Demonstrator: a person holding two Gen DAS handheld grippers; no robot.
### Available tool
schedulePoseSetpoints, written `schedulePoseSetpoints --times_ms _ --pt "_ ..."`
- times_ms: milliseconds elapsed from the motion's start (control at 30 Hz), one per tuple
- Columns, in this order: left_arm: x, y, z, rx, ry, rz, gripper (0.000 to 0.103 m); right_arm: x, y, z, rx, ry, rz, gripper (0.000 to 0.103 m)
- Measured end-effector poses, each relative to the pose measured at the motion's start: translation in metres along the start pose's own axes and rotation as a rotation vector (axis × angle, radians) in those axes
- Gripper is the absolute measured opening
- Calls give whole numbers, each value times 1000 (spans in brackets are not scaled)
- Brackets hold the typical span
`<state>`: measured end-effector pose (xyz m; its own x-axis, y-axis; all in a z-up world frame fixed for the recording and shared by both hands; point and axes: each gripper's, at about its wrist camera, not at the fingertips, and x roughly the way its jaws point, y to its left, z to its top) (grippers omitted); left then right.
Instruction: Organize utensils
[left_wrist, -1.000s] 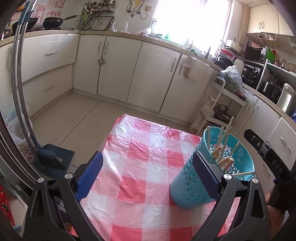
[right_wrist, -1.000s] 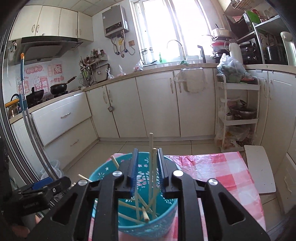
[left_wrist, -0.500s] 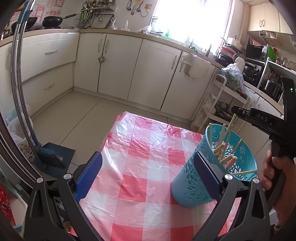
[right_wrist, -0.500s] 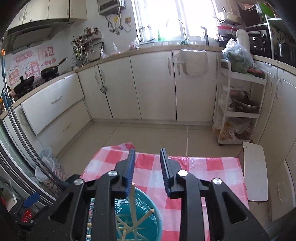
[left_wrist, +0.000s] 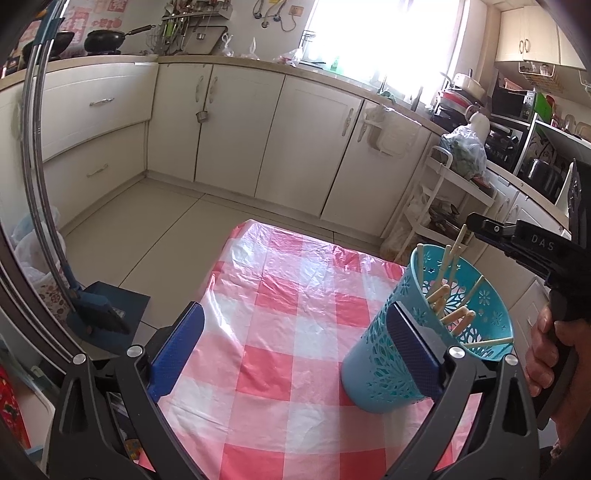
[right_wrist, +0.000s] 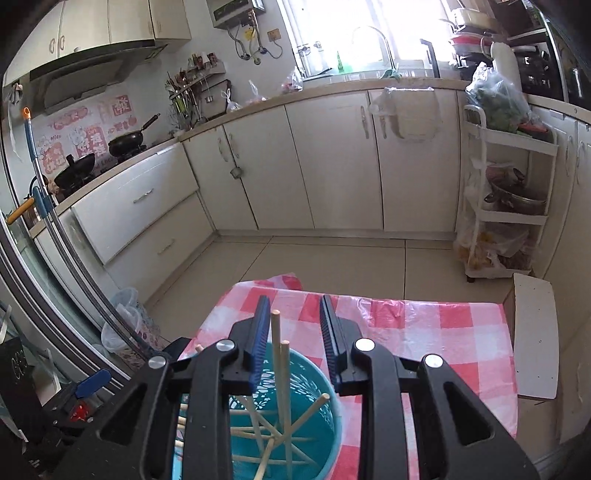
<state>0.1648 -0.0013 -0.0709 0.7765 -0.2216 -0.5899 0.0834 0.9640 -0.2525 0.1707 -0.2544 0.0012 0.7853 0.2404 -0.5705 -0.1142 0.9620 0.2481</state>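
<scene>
- The left gripper (left_wrist: 295, 347) has its blue jaws spread wide, nothing pressed between them. Its right pad lies against or just in front of the outer wall of the teal basket (left_wrist: 373, 365); contact cannot be told.
- The right gripper (right_wrist: 295, 317) hangs above the basket's mouth (right_wrist: 317, 384), jaws parted a little and gripping nothing. One upright stick's tip shows between the pads, close beside the left one.
- The basket stands on the pink checked tablecloth (left_wrist: 295, 295), near the table's right side in the left wrist view.
- The wooden chopsticks (left_wrist: 452, 314) sit inside it, leaning and crossing at many angles.
- A hand (left_wrist: 550, 350) holds the right gripper's handle just beyond the basket.
- Farther off, cream kitchen cabinets (right_wrist: 332, 158) line the walls, and a white shelf trolley (right_wrist: 506, 206) stands to the right.
</scene>
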Motion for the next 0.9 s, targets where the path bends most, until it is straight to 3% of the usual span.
schedulePoseSetpoints --times_ms 133,200,233,500,767,900 --pt "0 0 0 -2 -1 1 95 9 4 1 5 20 22 27" --pt "1 1 0 -10 3 -2 95 16 8 1 -9 41 33 18" --pt "1 1 0 -11 5 -3 95 19 11 1 -22 53 34 7" --pt "1 2 0 -16 11 -6 95 -5 27 11 -76 17 50 6" --pt "0 1 -1 10 4 13 95 26 16 3 -16 192 42 6" --pt "-6 -4 -2 55 -17 17 95 -6 5 -4 39 100 31 15"
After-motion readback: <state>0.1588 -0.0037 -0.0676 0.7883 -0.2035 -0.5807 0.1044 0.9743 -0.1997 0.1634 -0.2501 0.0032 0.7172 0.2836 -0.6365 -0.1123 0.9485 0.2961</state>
